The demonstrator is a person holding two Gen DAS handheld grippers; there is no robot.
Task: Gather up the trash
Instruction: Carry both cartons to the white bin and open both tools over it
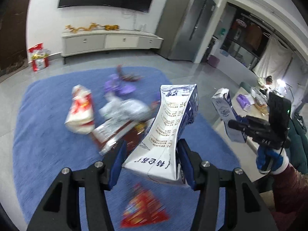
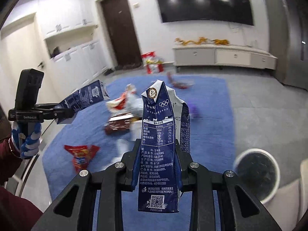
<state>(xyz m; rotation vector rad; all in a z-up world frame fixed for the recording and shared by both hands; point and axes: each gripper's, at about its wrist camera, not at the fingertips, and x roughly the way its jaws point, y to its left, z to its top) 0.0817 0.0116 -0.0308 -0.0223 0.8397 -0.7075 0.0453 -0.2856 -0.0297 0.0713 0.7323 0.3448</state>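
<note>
My left gripper [image 1: 153, 144] is shut on a white and blue milk carton [image 1: 171, 127], crumpled and tilted, lifted above the blue rug [image 1: 48, 134]. My right gripper [image 2: 158, 144] is shut on a dark blue milk carton [image 2: 159, 154] that stands upright between its fingers. Each view also shows the other tool: the right gripper [image 1: 233, 124] with its carton [image 1: 224, 109] at the right, and the left gripper [image 2: 65, 113] with its carton [image 2: 84, 98] at the left, held by a gloved hand [image 2: 28, 140].
Loose trash lies on the rug: a red and white snack bag [image 1: 80, 113], a silver wrapper [image 1: 125, 109], a purple wrapper [image 1: 119, 86] and a red packet [image 1: 144, 211]. A white bin [image 2: 257, 175] with a dark liner stands off the rug, at lower right. A low cabinet [image 1: 111, 42] lines the far wall.
</note>
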